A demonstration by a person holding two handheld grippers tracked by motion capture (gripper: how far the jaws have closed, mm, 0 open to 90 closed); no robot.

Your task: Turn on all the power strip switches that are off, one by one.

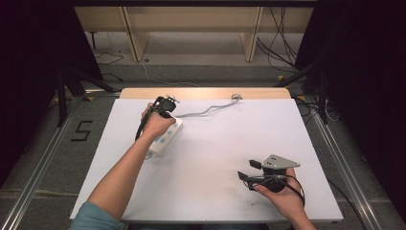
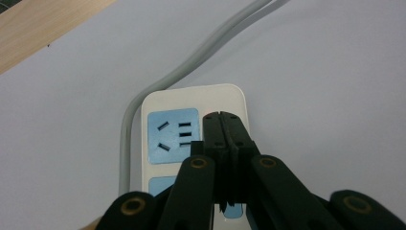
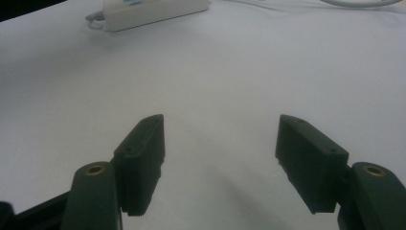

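The left gripper (image 2: 224, 117) has its jaws pressed together with nothing between them, tips hovering over or resting on the far end of a white power strip (image 2: 194, 98), just beside a blue socket panel (image 2: 173, 135); contact cannot be told. In the high view the left hand (image 1: 155, 122) holds this gripper (image 1: 167, 103) over the strip (image 1: 165, 139), which lies on the left half of the white table (image 1: 215, 143). A grey cable (image 1: 208, 110) runs from the strip's far end toward the table's back edge. No brand or lettering is readable on the strip.

The right gripper (image 3: 220, 143) stands with jaws wide apart above bare table, empty, well apart from the strip (image 3: 153, 12). The right hand (image 1: 282, 191) holds it (image 1: 250, 170) near the front right. A "5" (image 1: 82, 130) is marked on the floor at left.
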